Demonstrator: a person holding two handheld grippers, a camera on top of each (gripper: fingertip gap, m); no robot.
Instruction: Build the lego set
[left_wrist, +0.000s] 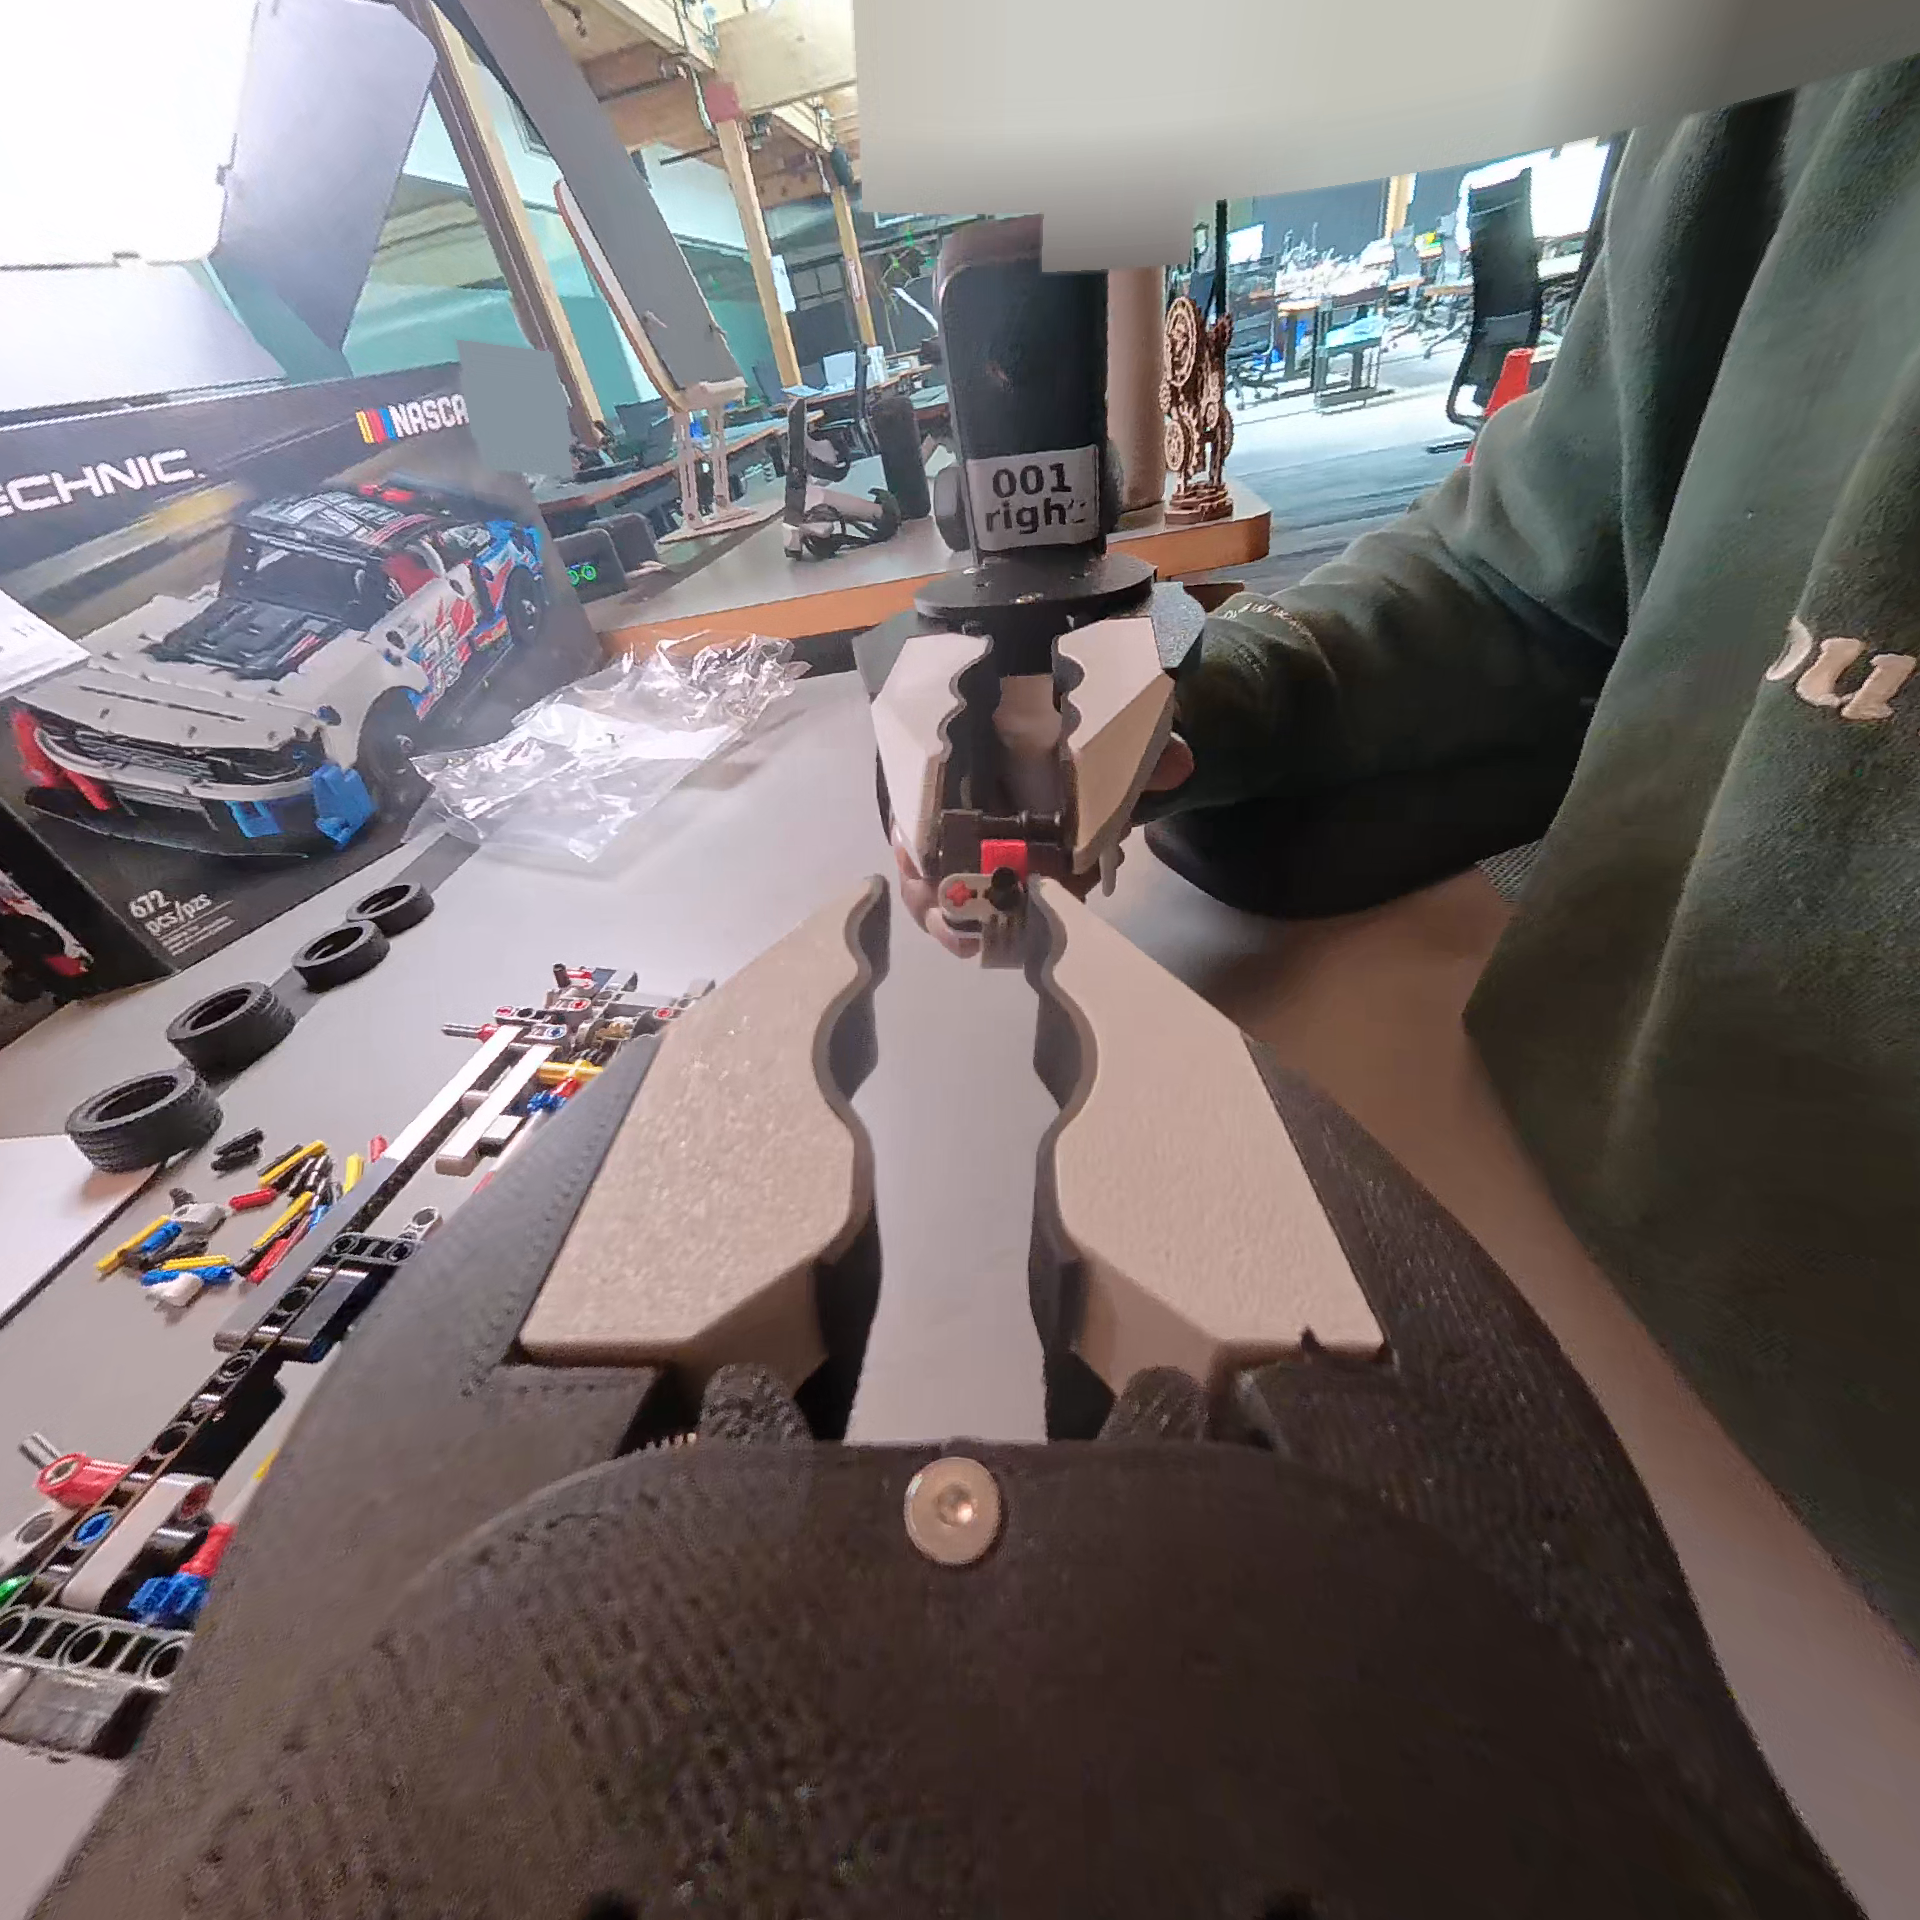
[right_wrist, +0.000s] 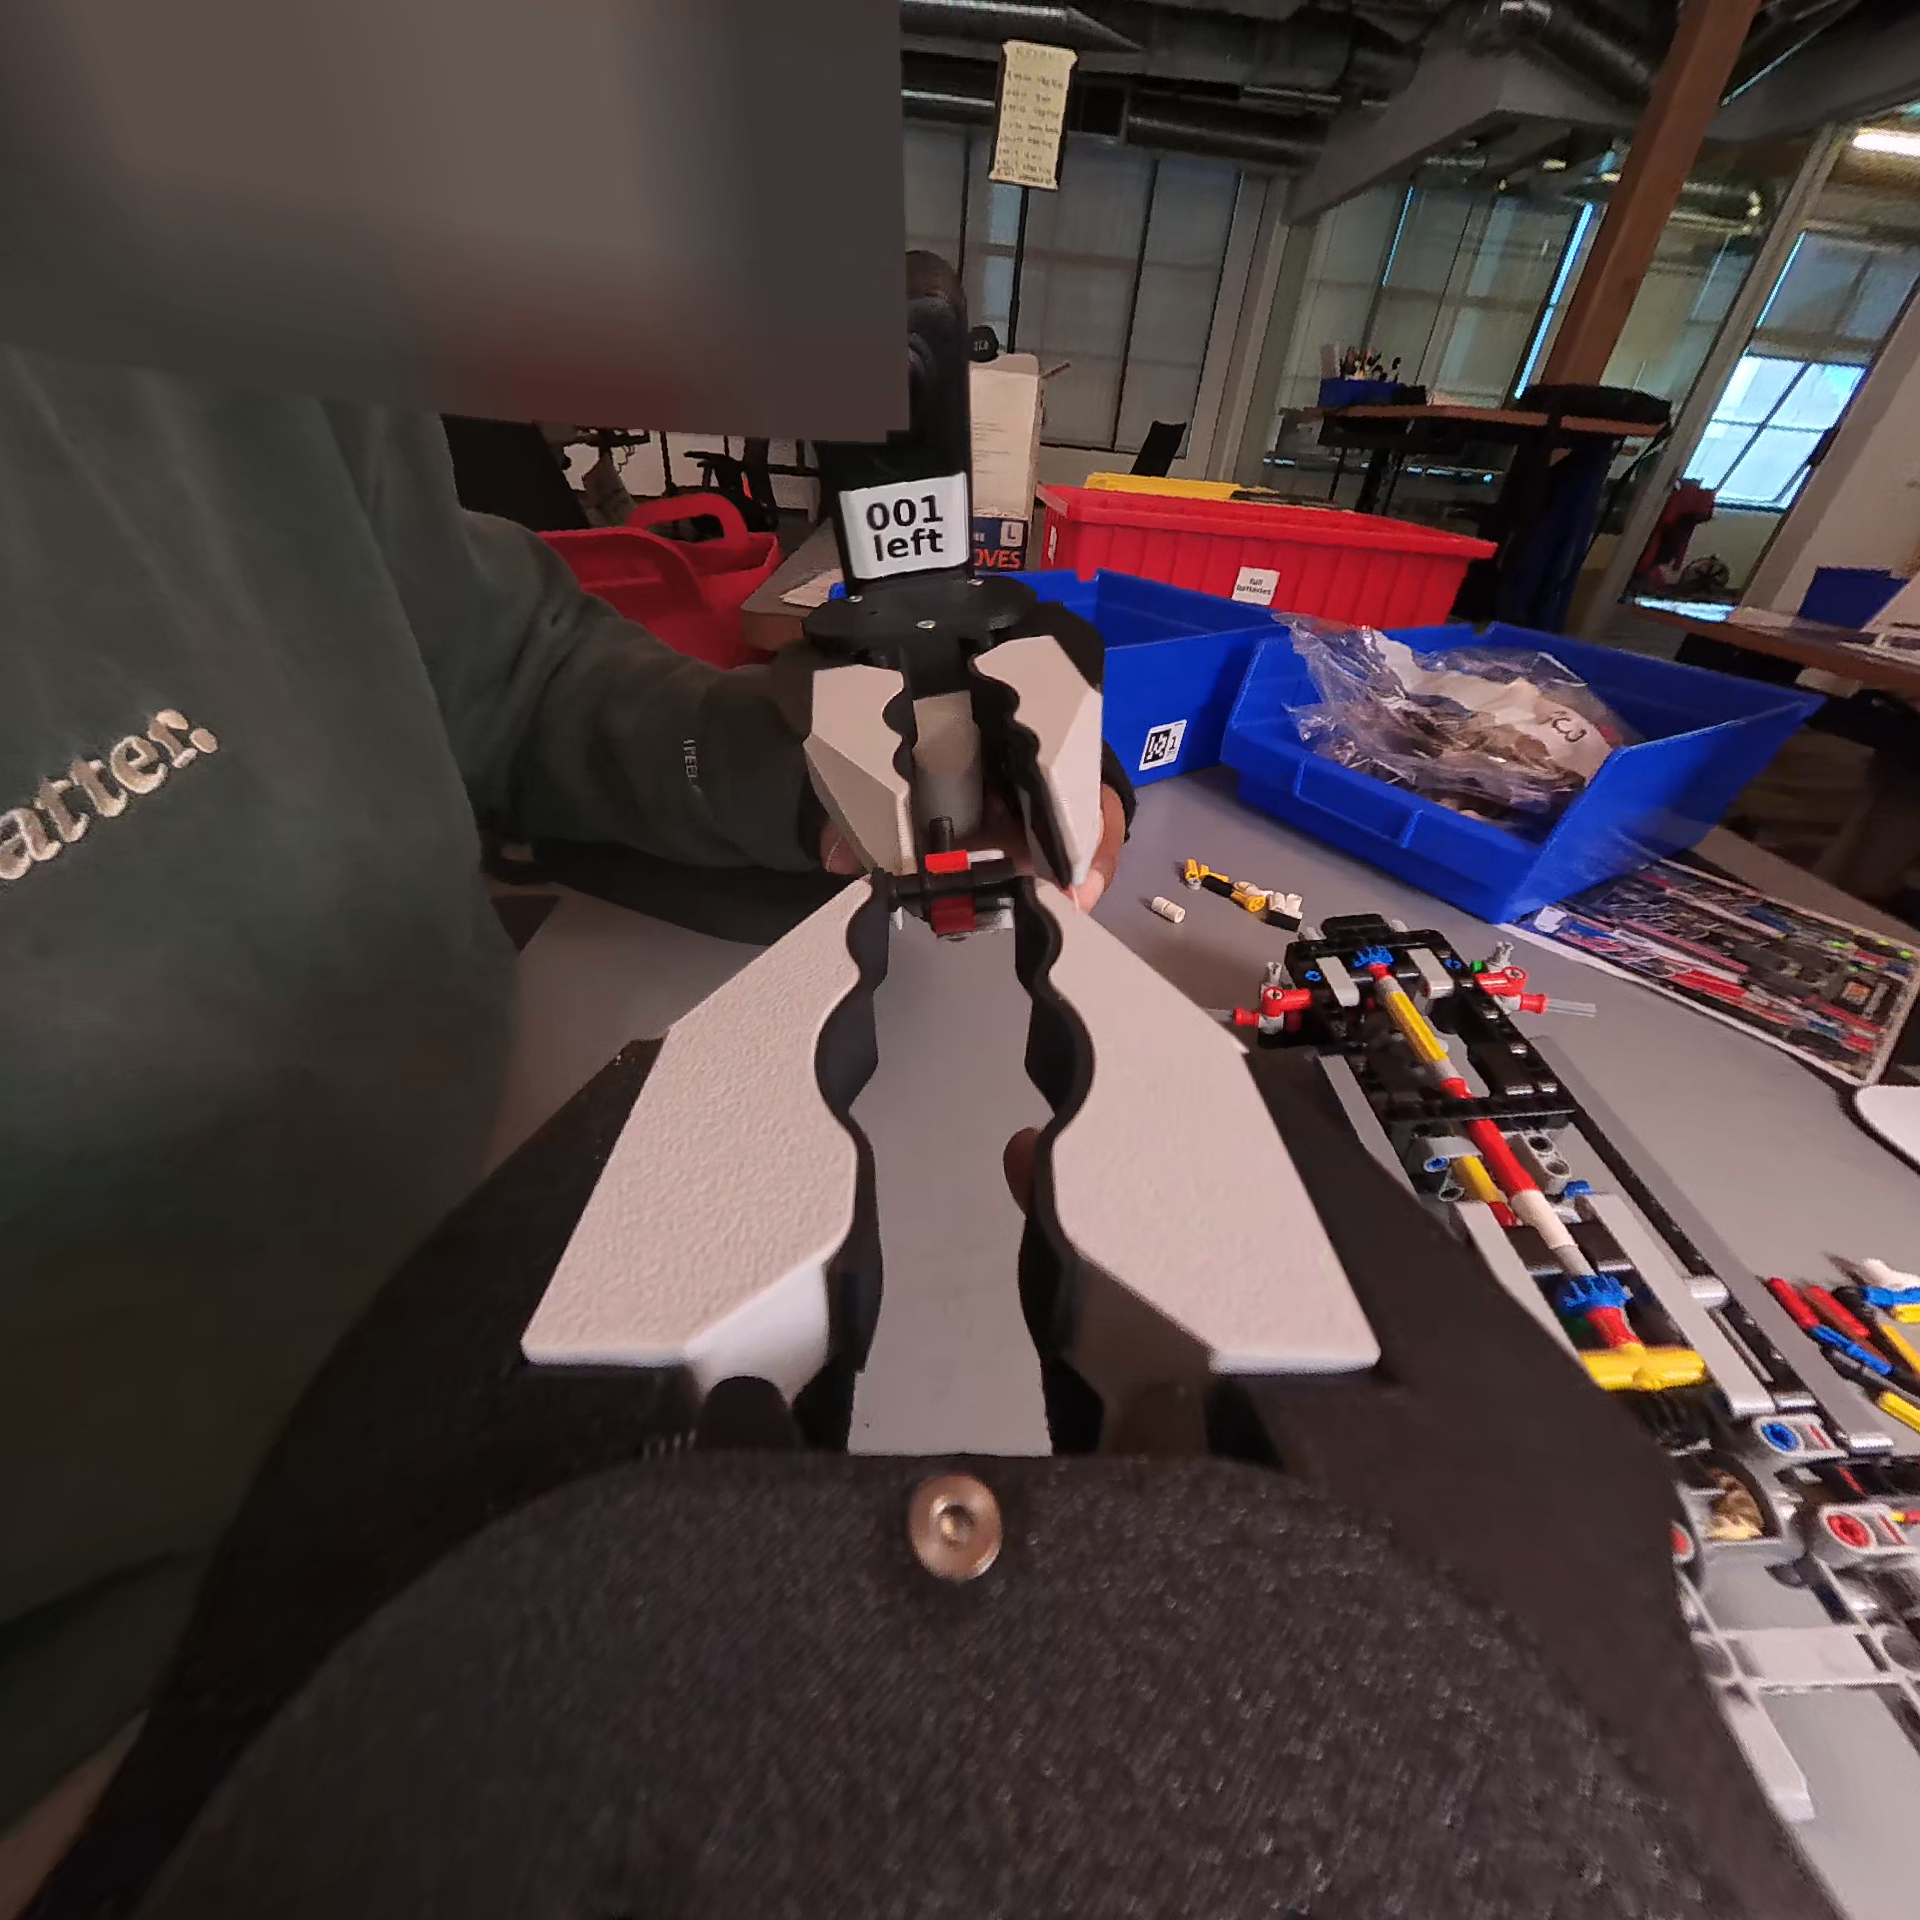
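Squinting at both wrist views, the fiddly bit is mostly hidden. The small red, black and grey sub-assembly (right_wrist: 951, 902) is held in the air, over the table (left_wrist: 623, 914) edge on the person's side of the long chassis (right_wrist: 1455, 1101). It sits right where the two sets of tongs meet tip to tip.

The right gripper (right_wrist: 951, 899) looks pinched onto its black cross piece, tips against either end. The left gripper (left_wrist: 961, 899) has one tip against the grey part. The other tip seems to have a sliver of gap, so I honestly can't tell if it's gripping.

Fingers peek out behind the tips, but the hands are mostly blocked. The chassis is cut off at the frame edge in both views, with the gripper bodies covering more of it.

Around the chassis:
- Beside it: four black tyres (left_wrist: 231, 1023) in a row and a scatter of loose pins (left_wrist: 229, 1226).
- Beyond the tyres: the set's box (left_wrist: 260, 623), with logos and a piece count printed on it, and a crumpled clear bag (left_wrist: 592, 748).
- On the other side: an instruction sheet (right_wrist: 1745, 966), too small to read.
- Behind that: a blue bin (right_wrist: 1455, 831) of bagged parts, with a square black-and-white tag on the bin next to it.

Each gripper handle wears a white sticker. The lettering on the green sweatshirt (left_wrist: 1714, 727) is cut off.
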